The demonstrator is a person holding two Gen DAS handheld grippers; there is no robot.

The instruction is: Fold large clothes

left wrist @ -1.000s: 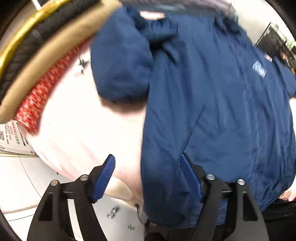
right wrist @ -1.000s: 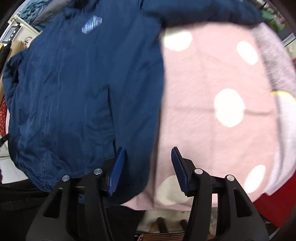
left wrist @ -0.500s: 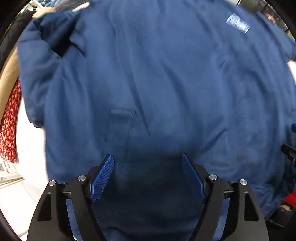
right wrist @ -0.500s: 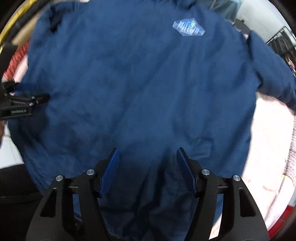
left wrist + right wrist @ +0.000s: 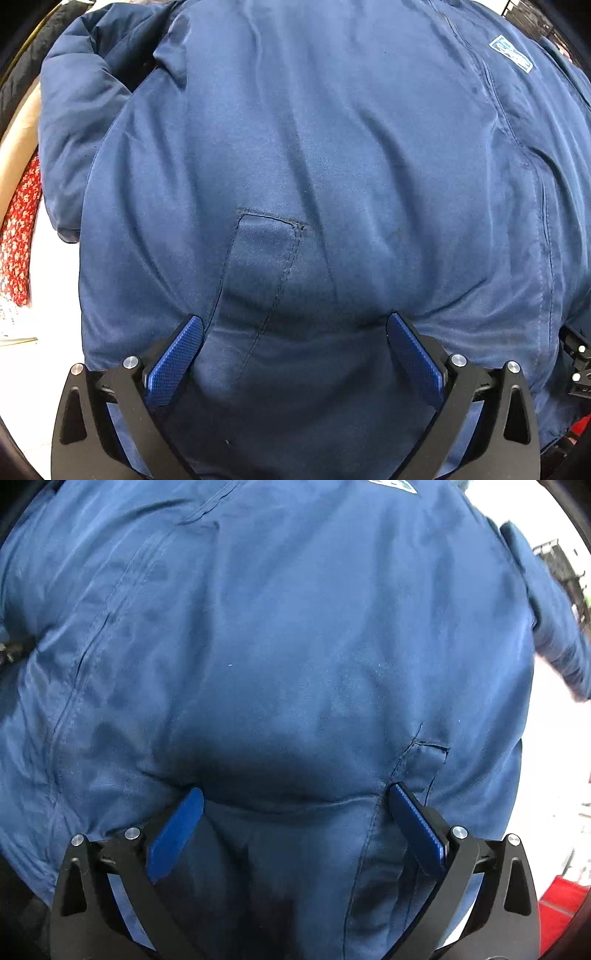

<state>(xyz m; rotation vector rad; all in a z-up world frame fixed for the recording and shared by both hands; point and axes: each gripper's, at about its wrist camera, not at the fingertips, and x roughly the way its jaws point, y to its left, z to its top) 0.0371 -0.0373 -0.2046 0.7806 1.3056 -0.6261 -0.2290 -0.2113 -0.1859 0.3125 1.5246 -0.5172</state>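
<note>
I have both tools pointing straight down at a navy jacket (image 5: 332, 147) that fills nearly all of each view. The left hand-held gripper (image 5: 294, 341) is released and its jaws are opening; its blue pads (image 5: 173, 363) stand wide apart over the lower front of the jacket, with fabric under the gap but nothing pinched. Just ahead of its left finger runs a stitched pocket flap (image 5: 264, 251). Far ahead and to the right sits a pale chest label (image 5: 511, 55), beside the front seam.

The right hand-held gripper (image 5: 295, 812) is likewise released with jaws opening, its pads (image 5: 415, 827) spread over the cloth (image 5: 295, 627) without clamping it. Another pocket flap (image 5: 424, 760) lies right at its right fingertip, and a sleeve (image 5: 554, 627) trails off ahead and to the right.

Of the surface under the jacket I see little: a pale, washed-out strip to the left of the left tool (image 5: 55, 295), too bright to say what it is. Beyond it, at the far left edge, lie a red flowered cloth (image 5: 18, 229) and a tan band (image 5: 18, 147). To the right of the right tool is a bright overexposed area with a red patch (image 5: 557, 904) low in the corner. A dark wire rack (image 5: 561, 565) shows far ahead on the right, blurred.
</note>
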